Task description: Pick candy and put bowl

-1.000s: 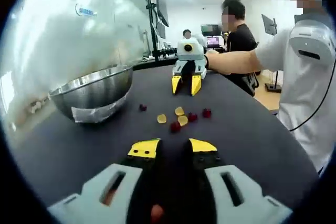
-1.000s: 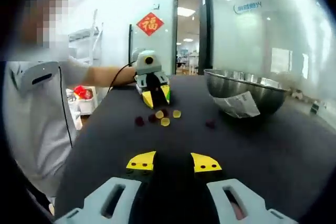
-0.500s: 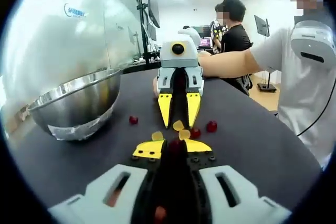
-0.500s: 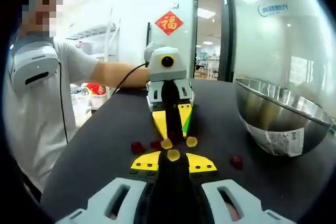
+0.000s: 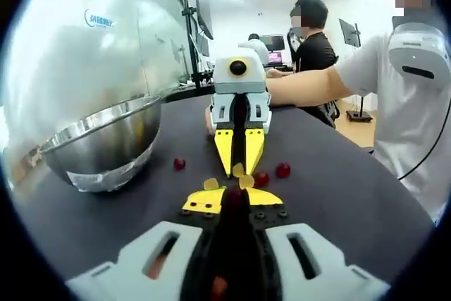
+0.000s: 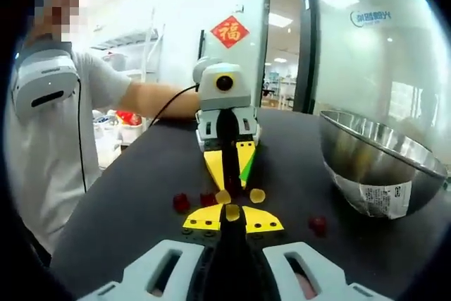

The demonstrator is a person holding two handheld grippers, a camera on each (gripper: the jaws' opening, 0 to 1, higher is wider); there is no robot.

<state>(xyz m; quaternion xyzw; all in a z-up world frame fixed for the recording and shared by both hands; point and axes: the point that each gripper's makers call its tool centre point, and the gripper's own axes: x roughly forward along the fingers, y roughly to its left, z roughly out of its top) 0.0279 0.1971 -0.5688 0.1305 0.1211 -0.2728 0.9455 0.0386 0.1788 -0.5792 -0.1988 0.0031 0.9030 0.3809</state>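
Candy pieces (image 5: 282, 170) lie mid-table, well in from the edges, with the steel bowl (image 5: 106, 142) nearer one side. Left gripper (image 5: 233, 197) pinches a dark red candy (image 5: 233, 195); right gripper (image 6: 232, 213) clamps a yellow candy (image 6: 232, 211), tips nearly meeting.

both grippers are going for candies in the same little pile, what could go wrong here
1. The left gripper and right gripper meet nearly tip to tip over the pile, so they might collide or knock a candy loose.
2. The yellow candy at the right gripper's tips and the dark red candy at the left's look barely pinched, so either could slip on the way to the steel bowl.
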